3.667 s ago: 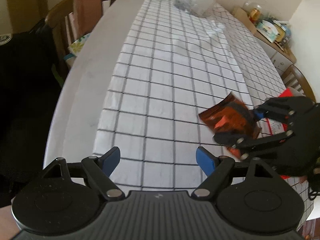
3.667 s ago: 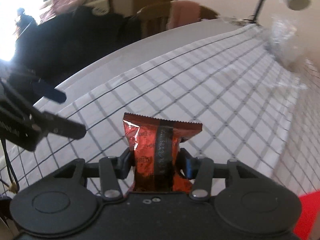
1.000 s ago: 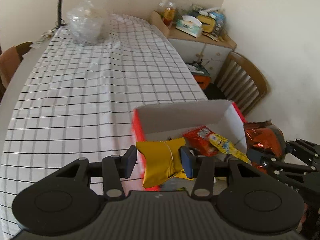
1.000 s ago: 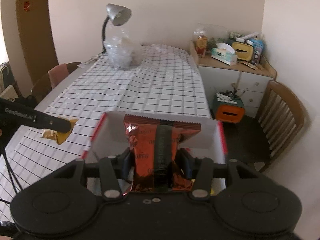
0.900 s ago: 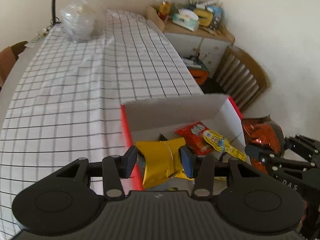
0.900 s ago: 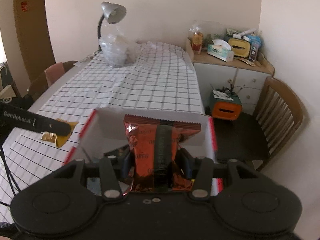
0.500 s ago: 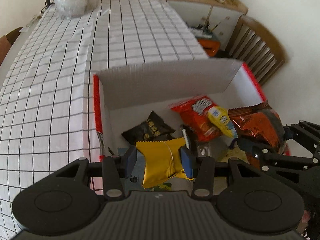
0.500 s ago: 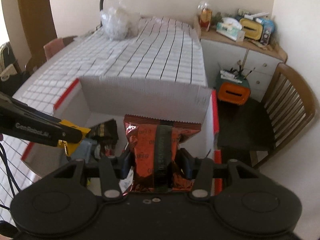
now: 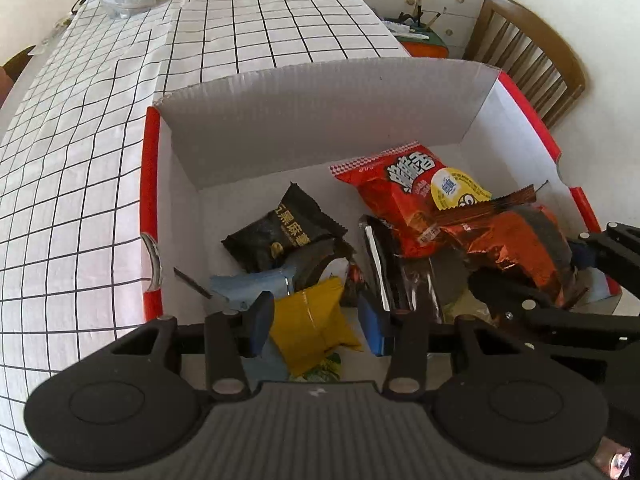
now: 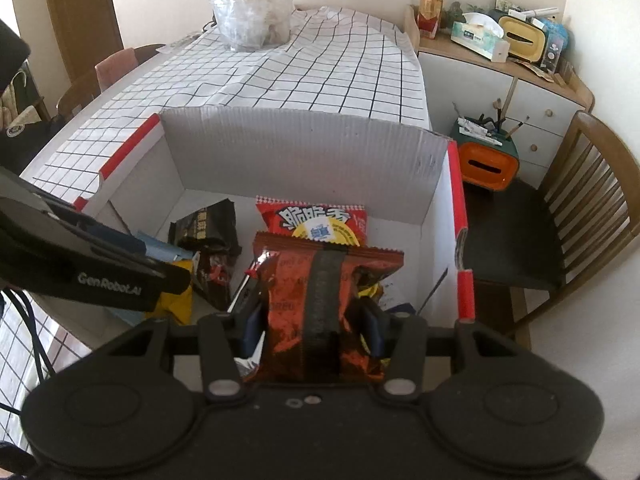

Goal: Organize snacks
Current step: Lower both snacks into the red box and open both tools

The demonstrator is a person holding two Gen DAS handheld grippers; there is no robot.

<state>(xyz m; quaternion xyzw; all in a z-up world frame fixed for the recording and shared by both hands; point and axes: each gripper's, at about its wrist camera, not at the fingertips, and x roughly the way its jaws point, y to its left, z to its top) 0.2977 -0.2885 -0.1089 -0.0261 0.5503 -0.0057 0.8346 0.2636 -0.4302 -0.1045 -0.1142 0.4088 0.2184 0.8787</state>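
Observation:
A red and white cardboard box (image 9: 320,108) stands open at the table's near end; it also shows in the right wrist view (image 10: 304,148). My left gripper (image 9: 316,320) is over the box's near left part; its jaws have parted and stand a little off the yellow snack packet (image 9: 312,326) between them. My right gripper (image 10: 314,320) is shut on a brown-orange Oreo packet (image 10: 320,304), held over the box's near right part. The Oreo packet also shows in the left wrist view (image 9: 516,240). In the box lie a red snack bag (image 9: 404,192), a black packet (image 9: 284,232) and several others.
The box sits on a checked tablecloth (image 9: 100,140). A clear plastic bag (image 10: 252,16) and a lamp stand at the table's far end. A wooden chair (image 10: 580,208) stands right of the box. A cabinet (image 10: 500,80) with clutter stands behind it.
Both grippers have moved forward and down over the open box. The left jaws have opened off the yellow packet. The right gripper still holds the Oreo packet.

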